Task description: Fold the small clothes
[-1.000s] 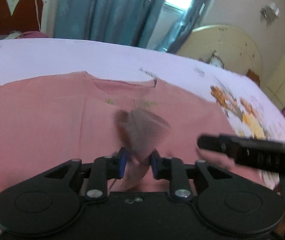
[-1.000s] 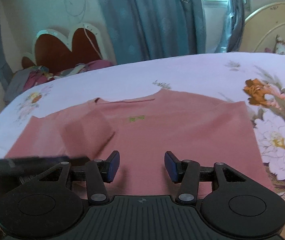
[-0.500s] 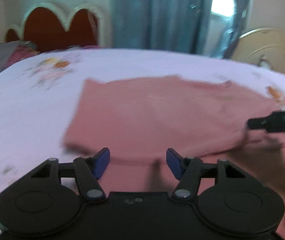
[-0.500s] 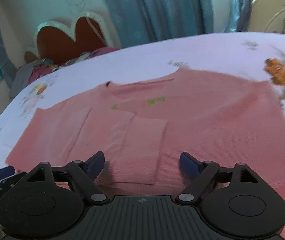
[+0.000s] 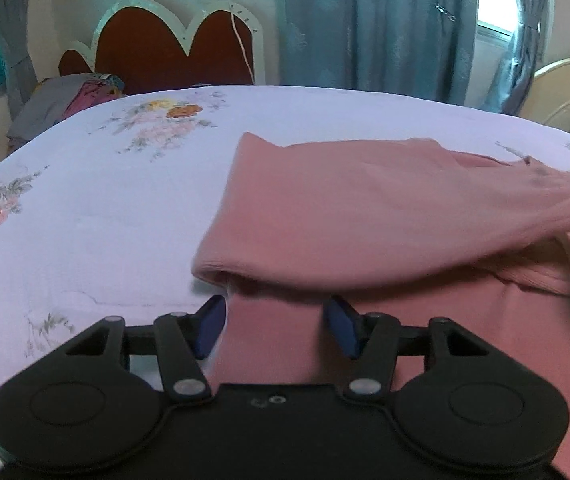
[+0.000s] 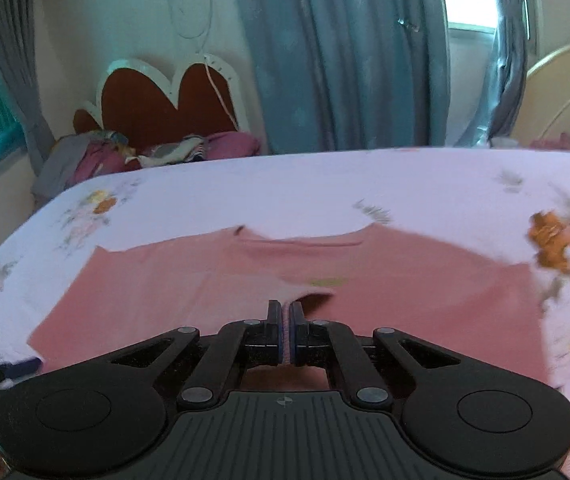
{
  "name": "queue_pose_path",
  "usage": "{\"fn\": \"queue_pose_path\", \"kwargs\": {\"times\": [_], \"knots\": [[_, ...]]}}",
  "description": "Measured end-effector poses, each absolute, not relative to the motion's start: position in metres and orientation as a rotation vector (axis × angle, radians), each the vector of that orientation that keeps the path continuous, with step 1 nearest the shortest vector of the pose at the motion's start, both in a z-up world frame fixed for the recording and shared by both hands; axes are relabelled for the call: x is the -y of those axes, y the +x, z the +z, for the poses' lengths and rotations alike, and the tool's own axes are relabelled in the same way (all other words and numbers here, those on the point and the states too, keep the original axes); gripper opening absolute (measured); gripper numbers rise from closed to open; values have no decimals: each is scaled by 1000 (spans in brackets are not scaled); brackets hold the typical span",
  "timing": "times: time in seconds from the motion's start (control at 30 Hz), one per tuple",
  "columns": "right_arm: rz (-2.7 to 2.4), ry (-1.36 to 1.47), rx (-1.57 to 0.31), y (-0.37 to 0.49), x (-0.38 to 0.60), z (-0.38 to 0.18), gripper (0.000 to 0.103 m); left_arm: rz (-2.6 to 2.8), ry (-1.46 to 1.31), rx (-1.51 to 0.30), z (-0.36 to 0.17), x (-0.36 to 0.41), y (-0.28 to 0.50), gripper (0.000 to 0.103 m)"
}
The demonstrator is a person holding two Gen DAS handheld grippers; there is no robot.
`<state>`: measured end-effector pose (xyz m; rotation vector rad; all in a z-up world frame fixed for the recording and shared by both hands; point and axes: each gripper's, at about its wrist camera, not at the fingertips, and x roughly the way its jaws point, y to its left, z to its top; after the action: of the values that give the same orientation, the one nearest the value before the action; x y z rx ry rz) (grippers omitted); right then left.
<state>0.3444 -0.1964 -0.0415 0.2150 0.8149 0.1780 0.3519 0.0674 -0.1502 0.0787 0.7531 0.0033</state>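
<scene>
A pink shirt [image 6: 405, 304] lies flat on the bed, neckline toward the far side. In the left wrist view the shirt [image 5: 365, 208] has its left part folded over and lifted toward the right. My left gripper [image 5: 275, 326] is open and empty, low over the shirt's left edge near the fold. My right gripper [image 6: 285, 330] is shut on a pinch of the pink shirt fabric, at the folded sleeve near the middle of the shirt.
The bed has a white sheet [image 5: 85, 208] with flower prints. A red heart-shaped headboard [image 6: 165, 108] and a pile of clothes [image 6: 97, 156] are at the far left. Blue curtains [image 6: 345, 52] hang behind. A cream round board [image 6: 565, 100] stands at the right.
My left gripper let go of the sleeve, opened and drew back to the shirt's left edge. My right gripper closed on the folded fabric, and the fold is lifted to the right.
</scene>
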Motion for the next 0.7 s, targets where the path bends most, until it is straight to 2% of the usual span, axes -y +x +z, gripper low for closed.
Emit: {"fn": "queue_pose_path", "kwargs": {"times": [0.2,0.37,0.4,0.43,0.47,0.5,0.6,0.63,0.67,0.7], "knots": [[22,127,-802,332,210,-59,0,69,74,-739,-152,-87,356,50],[52,318,-867,333,227,-73,0,54,75,-737,-151,-89,356,46],[68,339,-879,333,225,-74,6,52,83,-736,-152,-88,355,46],[90,360,-886,336,220,-76,17,50,85,-736,-153,-87,356,46],[105,358,-887,338,211,-78,54,49,84,-735,-153,-87,356,46],[103,333,-889,341,204,-80,82,48,81,-736,-153,-87,356,46],[126,317,-895,342,189,-85,81,43,74,-738,-153,-88,358,46],[131,331,-904,344,187,-88,74,43,76,-737,-154,-87,359,46],[143,338,-927,347,183,-93,58,42,78,-735,-154,-87,359,46],[145,336,-949,349,178,-97,55,41,80,-733,-155,-87,359,46]]}}
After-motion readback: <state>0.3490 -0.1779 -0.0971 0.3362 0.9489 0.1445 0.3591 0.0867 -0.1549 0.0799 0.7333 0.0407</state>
